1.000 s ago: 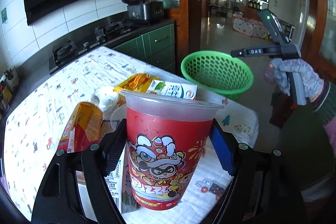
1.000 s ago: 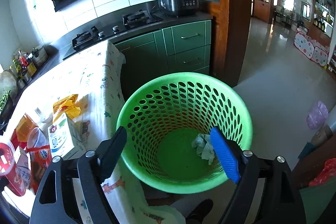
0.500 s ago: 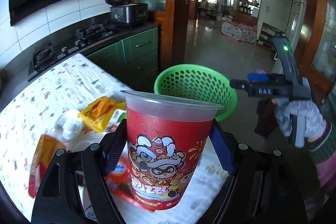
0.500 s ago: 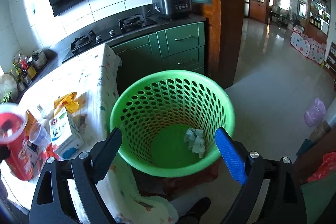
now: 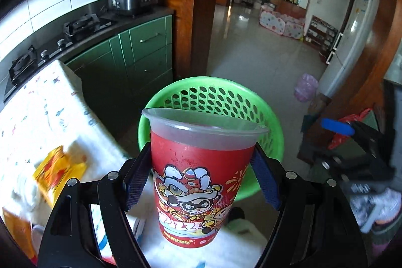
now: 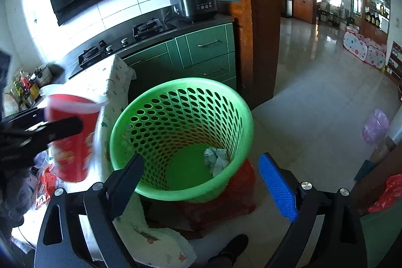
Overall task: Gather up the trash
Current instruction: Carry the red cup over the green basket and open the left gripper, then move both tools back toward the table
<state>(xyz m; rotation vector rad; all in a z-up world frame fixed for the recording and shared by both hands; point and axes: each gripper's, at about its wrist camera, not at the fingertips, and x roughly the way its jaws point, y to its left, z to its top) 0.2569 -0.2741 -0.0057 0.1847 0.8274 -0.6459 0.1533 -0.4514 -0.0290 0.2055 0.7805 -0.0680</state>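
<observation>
A: Left wrist view first. The left tongs (image 5: pixel 202 176) clamp a red cartoon cup (image 5: pixel 201 182), upright, pads on both its sides. Where's the bin?

B: The green basket (image 5: pixel 226 102) sits right behind the cup, on the floor past the tabletop (image 5: pixel 37 112) edge. Yellow packet (image 5: pixel 59 173) lies on the cloth, blurred. The right tongs (image 5: pixel 351 142) show at the right edge.

A: Right wrist view?

B: The right tongs (image 6: pixel 201 182) stand wide, nothing between them, hovering over the basket (image 6: pixel 181 135). A crumpled tissue (image 6: pixel 216 161) lies on its bottom.

A: And the cup?

B: The cup (image 6: pixel 71 137) is at left, beside the basket rim, held in the left tongs (image 6: pixel 50 129), blurred.
</observation>
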